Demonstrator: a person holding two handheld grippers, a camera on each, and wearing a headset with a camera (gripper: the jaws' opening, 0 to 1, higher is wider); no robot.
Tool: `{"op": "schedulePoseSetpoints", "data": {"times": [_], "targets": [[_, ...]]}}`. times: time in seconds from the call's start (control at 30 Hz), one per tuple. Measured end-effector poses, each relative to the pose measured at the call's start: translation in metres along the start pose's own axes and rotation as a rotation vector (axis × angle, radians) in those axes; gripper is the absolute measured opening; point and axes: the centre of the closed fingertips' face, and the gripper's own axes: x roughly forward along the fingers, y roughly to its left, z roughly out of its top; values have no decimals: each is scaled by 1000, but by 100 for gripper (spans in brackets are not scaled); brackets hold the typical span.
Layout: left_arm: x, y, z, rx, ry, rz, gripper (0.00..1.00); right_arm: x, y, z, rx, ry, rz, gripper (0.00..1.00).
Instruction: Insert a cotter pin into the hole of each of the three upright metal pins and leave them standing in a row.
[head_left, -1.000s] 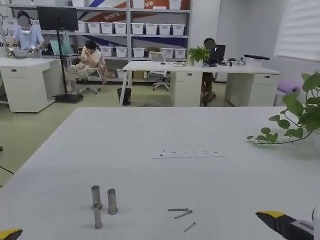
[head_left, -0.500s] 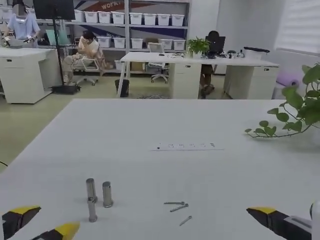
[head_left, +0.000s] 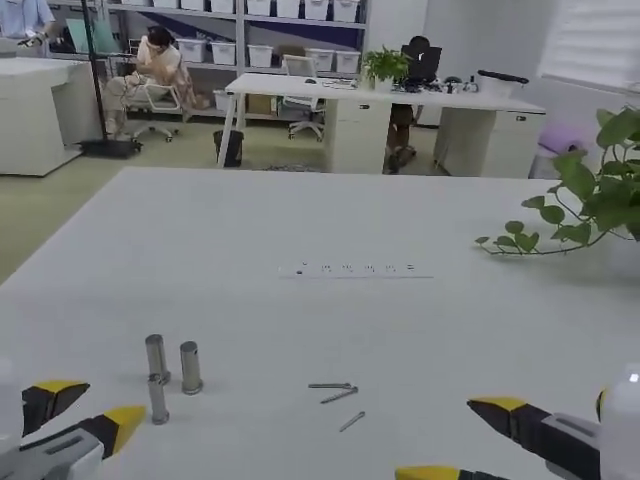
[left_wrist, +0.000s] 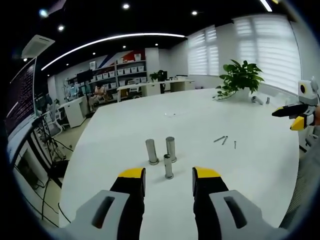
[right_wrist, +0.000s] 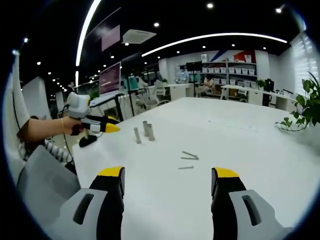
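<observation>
Pins (head_left: 190, 367) upright; cotter pins (head_left: 330, 385) flat on table (head_left: 420, 330)

Bright, even ceiling light (fisheye edges)

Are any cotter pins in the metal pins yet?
No, all three cotter pins lie loose on the table, well apart from the metal pins.
</observation>
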Motion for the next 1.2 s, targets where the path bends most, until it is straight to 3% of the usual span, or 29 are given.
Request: {"op": "schedulePoseSetpoints", "data": {"times": [0.53,0.73,1.2], "targets": [[48,-2,-17,60,71,-37,27,19,-3,-2,-7,30,36,69],[63,-1,-24,50,89,-44,22,23,-4,-3,-4,33,42,69],[79,0,-33,53,109,-71,13,29,-7,-10,3,61,43,69]]}}
